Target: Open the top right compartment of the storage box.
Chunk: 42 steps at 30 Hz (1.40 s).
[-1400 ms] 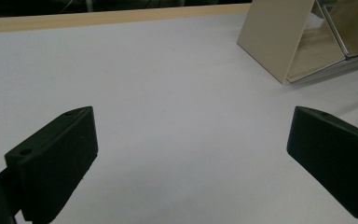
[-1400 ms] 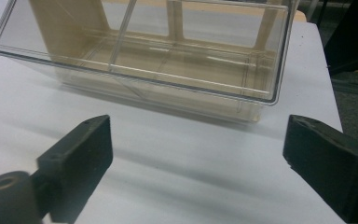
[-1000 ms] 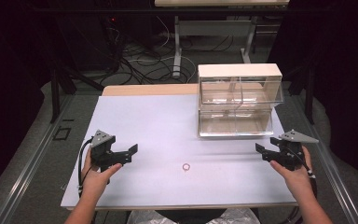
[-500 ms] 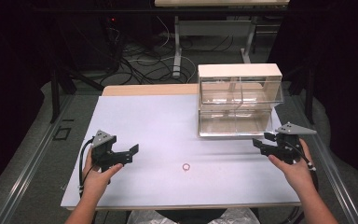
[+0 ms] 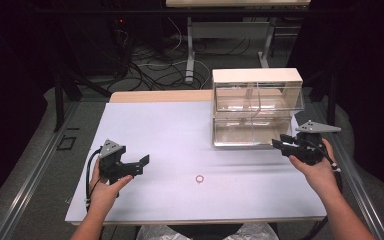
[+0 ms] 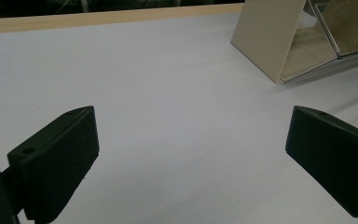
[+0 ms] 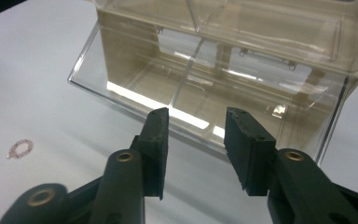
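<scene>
Two grippers are released, so we should, by our reckoning, ease the right gripper [image 5: 279, 145], beside the clear bin's [image 5: 256, 112] lower drawer, squarely onto its rim, while the left gripper [image 5: 141, 164] waits near the small ring [image 5: 199, 178].

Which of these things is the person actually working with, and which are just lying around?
In the job:
- right gripper, open, aimed at the lower bin
- clear storage box with tilt-out bins
- small ring on the table, probably the piece to put away
- left gripper, open, holding nothing

Just around:
- white table
- cables on the floor behind
</scene>
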Motion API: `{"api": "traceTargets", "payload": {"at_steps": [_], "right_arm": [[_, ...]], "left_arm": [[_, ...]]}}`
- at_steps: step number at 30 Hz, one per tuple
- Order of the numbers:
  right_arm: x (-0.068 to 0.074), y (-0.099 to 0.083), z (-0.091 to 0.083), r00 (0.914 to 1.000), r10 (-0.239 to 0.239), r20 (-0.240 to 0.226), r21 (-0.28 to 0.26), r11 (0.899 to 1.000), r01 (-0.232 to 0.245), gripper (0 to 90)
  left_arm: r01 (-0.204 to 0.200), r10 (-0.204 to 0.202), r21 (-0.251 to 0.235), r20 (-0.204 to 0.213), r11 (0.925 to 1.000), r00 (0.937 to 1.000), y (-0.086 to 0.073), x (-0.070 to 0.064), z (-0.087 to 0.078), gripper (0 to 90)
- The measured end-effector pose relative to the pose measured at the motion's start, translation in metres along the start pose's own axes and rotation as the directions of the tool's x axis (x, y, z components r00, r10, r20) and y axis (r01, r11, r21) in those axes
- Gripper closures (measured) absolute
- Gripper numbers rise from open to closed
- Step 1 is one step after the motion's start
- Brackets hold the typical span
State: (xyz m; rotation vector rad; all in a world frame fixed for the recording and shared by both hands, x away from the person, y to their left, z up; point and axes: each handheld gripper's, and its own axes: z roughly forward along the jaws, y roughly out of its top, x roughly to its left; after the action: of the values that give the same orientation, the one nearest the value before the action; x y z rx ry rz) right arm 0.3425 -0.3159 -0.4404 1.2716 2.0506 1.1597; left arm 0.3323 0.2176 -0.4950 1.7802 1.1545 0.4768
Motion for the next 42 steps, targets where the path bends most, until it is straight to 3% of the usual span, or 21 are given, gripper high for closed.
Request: {"api": "traceTargets", "payload": {"at_steps": [11,21,33,42], "right_arm": [[-0.009,0.026,0.000,0.9999,0.014,0.007,-0.038,0.999,-0.014,79.2],[-0.020,0.035,0.005,0.9989,0.047,0.008,-0.060,0.997,-0.047,89.5],[-0.030,0.041,0.011,0.9966,0.083,0.001,-0.088,0.993,-0.082,90.0],[-0.033,0.043,0.012,0.9964,0.085,0.005,-0.110,0.990,-0.083,90.0]], "left_arm": [[-0.002,0.002,0.003,0.001,1.0000,1.0000,0.000,0.000,0.001,3.2],[-0.004,0.004,0.007,0.001,1.0000,1.0000,-0.001,0.000,0.001,3.2],[-0.009,0.009,0.005,0.000,1.0000,1.0000,-0.001,0.001,0.002,3.2],[-0.010,0.010,0.006,-0.001,0.9999,1.0000,-0.001,0.001,0.002,3.2]]}}
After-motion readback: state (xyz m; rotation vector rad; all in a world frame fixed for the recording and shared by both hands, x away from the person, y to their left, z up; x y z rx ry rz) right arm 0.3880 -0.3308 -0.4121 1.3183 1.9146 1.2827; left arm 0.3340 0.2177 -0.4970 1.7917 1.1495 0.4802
